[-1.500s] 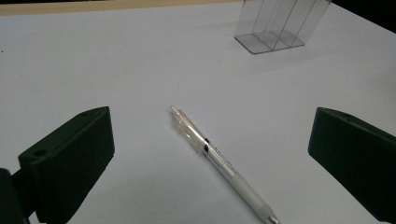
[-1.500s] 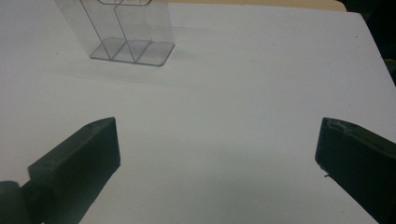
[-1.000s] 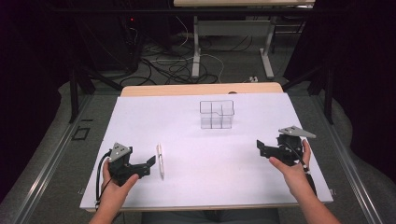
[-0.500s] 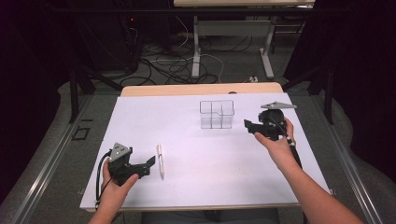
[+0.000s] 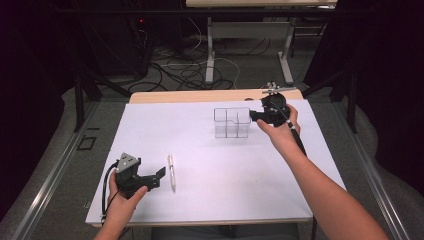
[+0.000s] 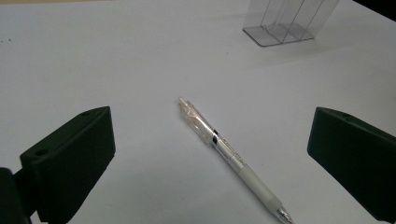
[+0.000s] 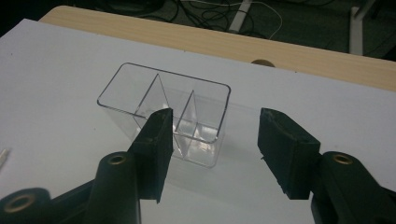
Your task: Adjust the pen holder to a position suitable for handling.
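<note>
A clear plastic organizer (image 5: 232, 122) with several compartments stands on the far middle of the white table top (image 5: 210, 200). My right gripper (image 5: 254, 116) hovers at its right end. In the right gripper view the organizer (image 7: 163, 109) lies just beyond the right gripper (image 7: 215, 116). Its jaws have just been closing and stand half apart, pressing on nothing. A white and clear pen (image 5: 171, 171) lies flat near the front left. My left gripper (image 5: 160, 177) rests beside it, wide open. In the left gripper view the pen (image 6: 229, 156) lies between the jaws of the left gripper (image 6: 210, 126), untouched.
A bare wooden strip (image 5: 200, 96) runs along the table's far edge. Beyond it are cables (image 5: 190, 65) on the floor and another table's legs (image 5: 210, 55). The organizer (image 6: 289, 21) stands far off in the left gripper view.
My right hand has moved from the right front of the table up and toward the far side, to the organizer's right end, and its jaws have narrowed. The left hand and pen stayed put.
</note>
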Motion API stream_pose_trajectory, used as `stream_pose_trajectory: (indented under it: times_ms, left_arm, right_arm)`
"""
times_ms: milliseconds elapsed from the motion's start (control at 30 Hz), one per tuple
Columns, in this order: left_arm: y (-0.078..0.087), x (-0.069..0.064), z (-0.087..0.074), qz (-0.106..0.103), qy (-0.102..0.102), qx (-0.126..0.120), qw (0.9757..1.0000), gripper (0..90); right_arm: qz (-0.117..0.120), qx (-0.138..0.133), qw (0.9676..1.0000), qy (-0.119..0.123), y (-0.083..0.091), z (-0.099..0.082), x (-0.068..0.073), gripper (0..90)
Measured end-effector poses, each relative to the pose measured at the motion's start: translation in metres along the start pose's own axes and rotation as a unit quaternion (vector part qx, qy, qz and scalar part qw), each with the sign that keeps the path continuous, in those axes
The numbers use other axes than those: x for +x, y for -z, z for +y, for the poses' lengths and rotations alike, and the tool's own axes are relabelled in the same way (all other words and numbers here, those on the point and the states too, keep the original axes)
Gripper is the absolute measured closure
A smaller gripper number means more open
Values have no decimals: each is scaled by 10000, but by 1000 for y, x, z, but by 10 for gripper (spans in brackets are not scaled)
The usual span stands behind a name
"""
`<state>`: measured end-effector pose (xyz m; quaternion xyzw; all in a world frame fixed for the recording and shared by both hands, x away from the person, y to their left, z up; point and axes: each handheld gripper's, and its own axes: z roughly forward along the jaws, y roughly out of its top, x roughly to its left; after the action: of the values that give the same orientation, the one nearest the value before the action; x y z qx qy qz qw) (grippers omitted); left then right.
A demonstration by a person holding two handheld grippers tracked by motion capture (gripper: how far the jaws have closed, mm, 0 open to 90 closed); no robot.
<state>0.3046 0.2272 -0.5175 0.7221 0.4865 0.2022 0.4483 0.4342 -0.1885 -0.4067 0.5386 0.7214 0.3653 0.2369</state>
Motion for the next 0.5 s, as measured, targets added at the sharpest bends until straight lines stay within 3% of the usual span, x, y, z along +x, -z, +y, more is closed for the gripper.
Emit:
stream_pose_trajectory:
  times_ms: [100,167,500]
  left_arm:
    - [0,1,0,1,15,8,10000,10]
    - [1,1,0,9,4,3,10000,11]
    - [1,2,0,3,17,-7,10000,12]
  right_arm:
    - [-10,66,10000,-31,-6,6,3,470]
    - [31,316,9993,-182,-15,14,8,494]
    - [-328,716,9963,-343,-38,27,9,573]
